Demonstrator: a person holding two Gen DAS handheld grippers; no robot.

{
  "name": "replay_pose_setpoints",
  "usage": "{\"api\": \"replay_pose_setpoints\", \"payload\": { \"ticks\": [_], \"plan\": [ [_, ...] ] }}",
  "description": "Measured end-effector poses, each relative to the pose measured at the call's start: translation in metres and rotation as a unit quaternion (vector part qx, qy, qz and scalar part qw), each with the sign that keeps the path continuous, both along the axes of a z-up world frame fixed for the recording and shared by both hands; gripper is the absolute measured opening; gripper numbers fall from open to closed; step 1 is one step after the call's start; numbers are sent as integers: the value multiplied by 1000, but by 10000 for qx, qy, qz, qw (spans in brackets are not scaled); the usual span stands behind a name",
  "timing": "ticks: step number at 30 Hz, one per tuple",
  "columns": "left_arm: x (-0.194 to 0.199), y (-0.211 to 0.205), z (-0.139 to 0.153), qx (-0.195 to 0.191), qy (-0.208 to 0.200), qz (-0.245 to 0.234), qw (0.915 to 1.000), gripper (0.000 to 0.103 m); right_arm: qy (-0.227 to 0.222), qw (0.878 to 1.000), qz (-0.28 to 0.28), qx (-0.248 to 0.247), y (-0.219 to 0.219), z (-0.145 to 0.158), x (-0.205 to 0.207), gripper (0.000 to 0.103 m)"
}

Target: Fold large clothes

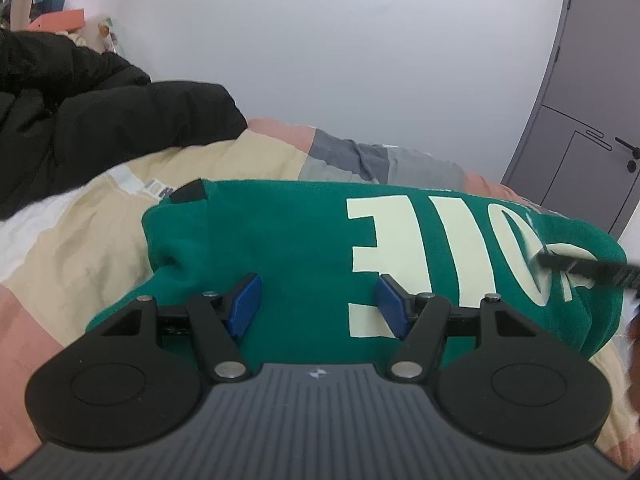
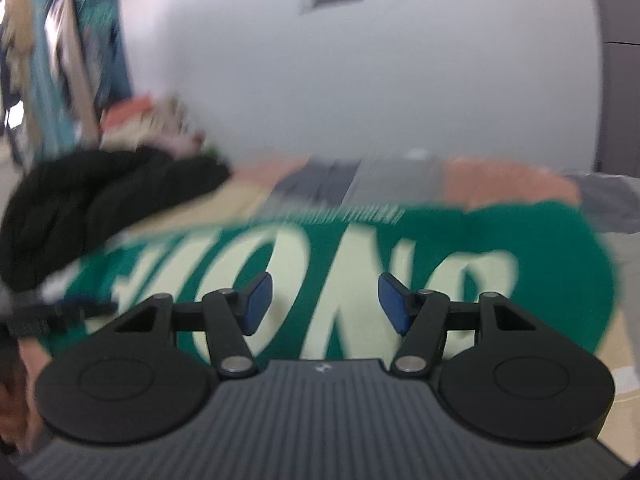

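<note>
left gripper (image 1: 318,304) over the near edge of the green sweatshirt (image 1: 288,240), jaws wide apart, blue pads (image 1: 245,306) bare, nothing between them. sweatshirt lies folded on the bed (image 1: 72,248), cream block letters (image 1: 404,256) facing up and reading upside down from this side; a small black tab (image 1: 188,192) shows at its far left corner. quilt is patchwork: beige, pink, grey, white. black coat (image 1: 100,120) heaped on the bed to the far left, apart from the sweatshirt. grey door (image 1: 592,100) at right, white wall behind. a blurred black part, seemingly the right gripper (image 1: 592,270), enters at the right edge over the lettering. right wrist view is motion-blurred: right gripper (image 2: 324,304) above the sweatshirt (image 2: 360,240) and its lettering (image 2: 304,280), jaws wide apart, pads (image 2: 258,304) holding nothing. coat (image 2: 100,200) to the left; hanging clothes (image 2: 60,60) at upper left, details too blurred to tell.
</note>
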State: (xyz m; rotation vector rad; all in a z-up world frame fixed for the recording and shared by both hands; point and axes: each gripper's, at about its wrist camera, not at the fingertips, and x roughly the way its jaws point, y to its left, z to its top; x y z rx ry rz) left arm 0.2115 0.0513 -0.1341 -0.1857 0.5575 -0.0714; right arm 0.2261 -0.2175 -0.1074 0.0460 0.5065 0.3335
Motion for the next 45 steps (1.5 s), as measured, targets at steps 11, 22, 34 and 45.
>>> {"api": "replay_pose_setpoints", "payload": {
  "ticks": [11, 22, 34, 45],
  "plan": [
    [-6, -1, 1, 97, -4, -17, 10000, 70, 557, 9984, -93, 88, 14, -29, 12, 64],
    [-68, 31, -2, -2478, 731, 455, 9650, 89, 1428, 9561, -638, 2476, -35, -19, -49, 69],
    [-30, 66, -80, -4684, 1225, 1297, 8653, 91, 2583, 8257, -2056, 4574, -84, -106, -47, 95],
    [12, 80, -93, -5040, 733, 1363, 8497, 95, 1588, 8361, -2446, 4646, -88, -116, -1, 100]
  ]
}}
